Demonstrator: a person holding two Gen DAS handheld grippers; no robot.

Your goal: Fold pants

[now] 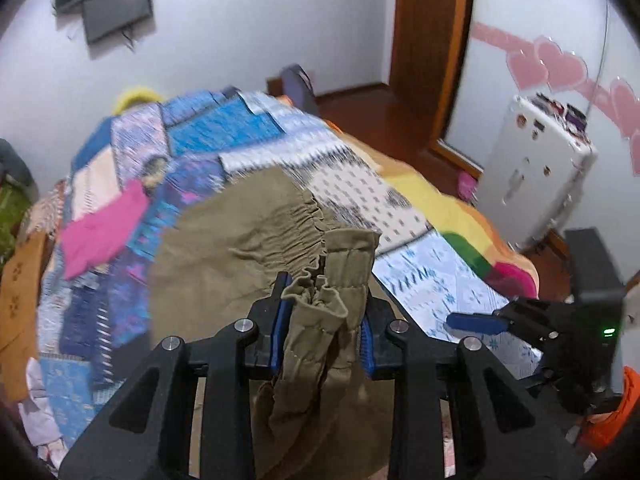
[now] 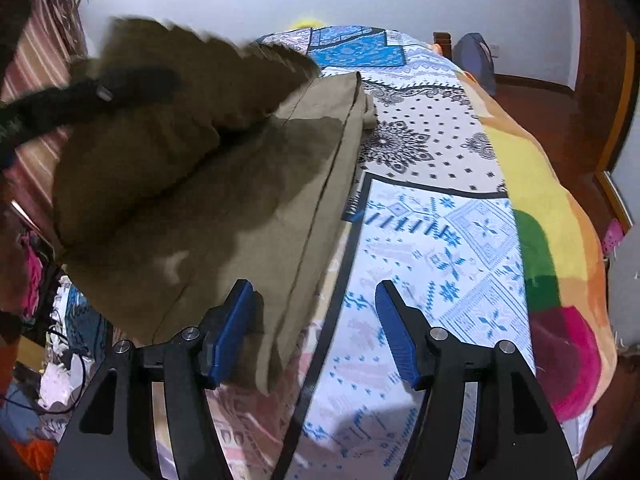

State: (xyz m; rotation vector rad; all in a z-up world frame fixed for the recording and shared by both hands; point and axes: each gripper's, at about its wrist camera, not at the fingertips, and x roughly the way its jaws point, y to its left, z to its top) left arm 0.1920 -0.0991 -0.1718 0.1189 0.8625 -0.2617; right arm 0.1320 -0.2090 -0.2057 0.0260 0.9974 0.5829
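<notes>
No brand or lettering is reading clearly from anywhere here; the stickers on the white fridge point(image 1: 536, 168) are too blurred to make out. Pink hearts point(image 1: 560, 66) are running along the wall above it, and a dark screen point(image 1: 116, 8) is hanging on the far wall. A pink garment point(image 1: 104, 226) is lying on the patchwork bedspread point(image 2: 440, 248), off to the left of the pants, with an orange blanket point(image 2: 560, 208) draping over the bed's right edge.

The olive pants point(image 1: 224, 248) are lying across the bed, and the elastic waistband point(image 1: 304, 216) is bunching up right in front of the left gripper point(image 1: 322, 320). Its blue pads are pinching a gathered fold of the fabric, which is hanging down between the fingers and blocking much of that view.

The right gripper point(image 2: 316, 332) is hovering with jaws spread wide, nothing between the pads; its left pad point(image 2: 232, 328) is sitting just over the pants' hem edge.
</notes>
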